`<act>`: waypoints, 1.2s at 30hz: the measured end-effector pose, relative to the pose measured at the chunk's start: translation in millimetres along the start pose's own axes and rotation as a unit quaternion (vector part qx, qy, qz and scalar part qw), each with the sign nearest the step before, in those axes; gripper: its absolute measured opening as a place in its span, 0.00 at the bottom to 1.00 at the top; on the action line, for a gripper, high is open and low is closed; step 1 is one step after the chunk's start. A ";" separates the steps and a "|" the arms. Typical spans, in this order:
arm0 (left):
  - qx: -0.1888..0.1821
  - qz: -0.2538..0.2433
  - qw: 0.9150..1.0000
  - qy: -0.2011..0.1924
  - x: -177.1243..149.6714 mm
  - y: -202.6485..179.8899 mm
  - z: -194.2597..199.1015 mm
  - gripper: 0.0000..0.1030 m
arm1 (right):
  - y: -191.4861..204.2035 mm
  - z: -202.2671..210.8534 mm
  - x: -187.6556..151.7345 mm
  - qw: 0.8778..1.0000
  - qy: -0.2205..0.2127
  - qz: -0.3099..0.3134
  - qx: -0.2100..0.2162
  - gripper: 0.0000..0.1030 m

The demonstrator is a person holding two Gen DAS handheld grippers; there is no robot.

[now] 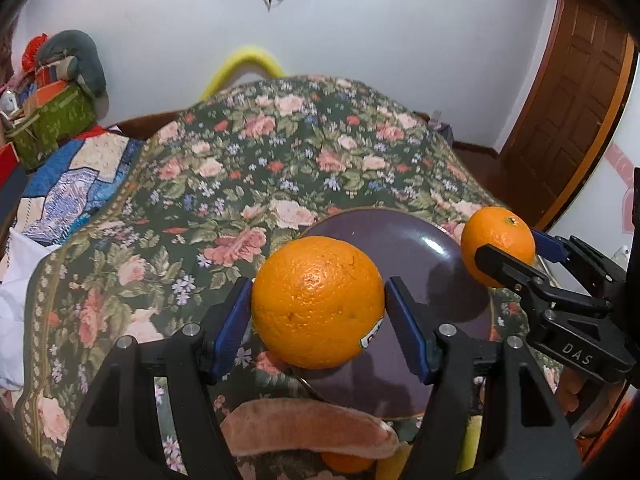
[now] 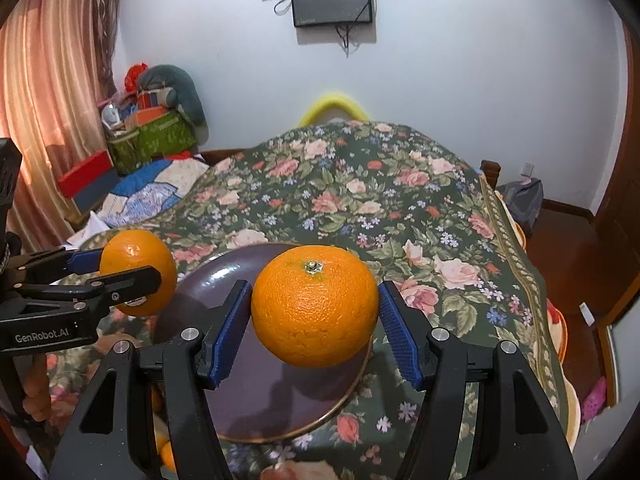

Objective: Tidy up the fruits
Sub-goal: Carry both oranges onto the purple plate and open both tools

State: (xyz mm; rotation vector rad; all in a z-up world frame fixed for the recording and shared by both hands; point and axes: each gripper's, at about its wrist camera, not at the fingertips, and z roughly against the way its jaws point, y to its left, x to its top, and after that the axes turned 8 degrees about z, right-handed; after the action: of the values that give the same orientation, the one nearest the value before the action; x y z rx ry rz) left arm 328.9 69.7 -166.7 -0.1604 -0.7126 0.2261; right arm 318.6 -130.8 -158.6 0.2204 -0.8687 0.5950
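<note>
Two handheld grippers each clamp one orange above a dark purple plate (image 2: 224,360) lying on a floral bedspread (image 1: 280,152). The left gripper (image 1: 318,304) pinches a stickered orange (image 1: 316,300) between its blue pads, jaws about half spread. The right gripper (image 2: 316,308) likewise grips a stem-up orange (image 2: 314,304). The plate is bare. More orange fruit (image 1: 347,462) shows, partly hidden, at the near bed edge. A wooden door (image 1: 572,120) stands right.
</note>
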 end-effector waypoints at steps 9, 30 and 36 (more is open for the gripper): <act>-0.001 0.004 0.999 0.051 9.2 2.6 -36.6 0.65 | -2.2 -29.3 1.4 0.999 0.045 0.013 0.017 0.59; -0.006 0.004 0.999 0.047 18.1 -2.2 -29.0 0.66 | 0.0 -40.5 3.0 0.996 0.086 0.018 0.024 0.69; -0.010 0.011 0.999 0.029 14.7 -1.0 -2.9 0.66 | 3.4 -16.7 4.3 0.997 0.068 0.021 0.012 0.69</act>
State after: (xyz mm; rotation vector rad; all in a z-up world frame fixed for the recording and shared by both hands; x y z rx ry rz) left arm 341.7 72.3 -159.4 -0.1925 -0.6550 0.2338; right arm 329.6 -119.5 -166.0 0.1806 -0.7364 0.6530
